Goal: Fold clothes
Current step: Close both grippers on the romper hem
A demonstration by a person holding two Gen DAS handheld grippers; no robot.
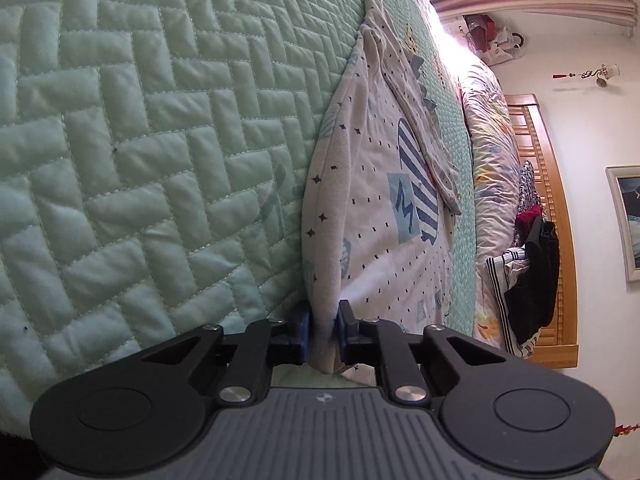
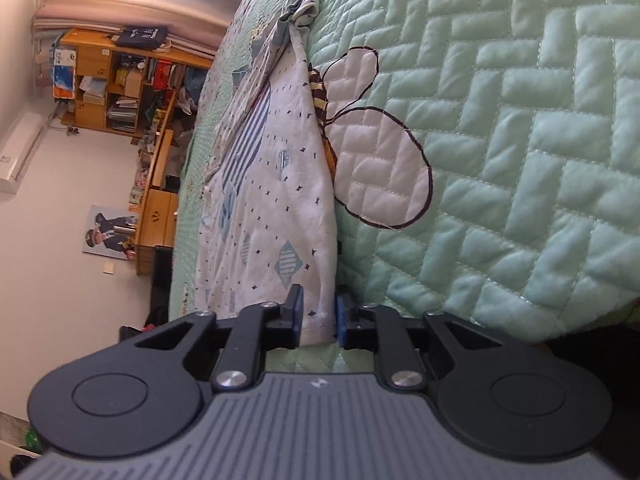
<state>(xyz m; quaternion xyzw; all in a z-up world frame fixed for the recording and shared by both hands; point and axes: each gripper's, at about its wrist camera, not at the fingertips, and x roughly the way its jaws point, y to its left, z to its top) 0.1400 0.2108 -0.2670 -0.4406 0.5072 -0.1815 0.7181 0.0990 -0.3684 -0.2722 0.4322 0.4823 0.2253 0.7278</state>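
A white child's garment with small dark stars and blue striped patches lies on a green quilted bedspread. My left gripper is shut on its near folded edge, cloth pinched between the blue pads. In the right wrist view the same garment stretches away over the bedspread. My right gripper is shut on another near edge of it. The garment's far end is bunched with sleeves crumpled.
A rolled floral duvet and a pile of dark and striped clothes lie by the wooden headboard. A bee print marks the bedspread. Wooden shelves stand beyond the bed.
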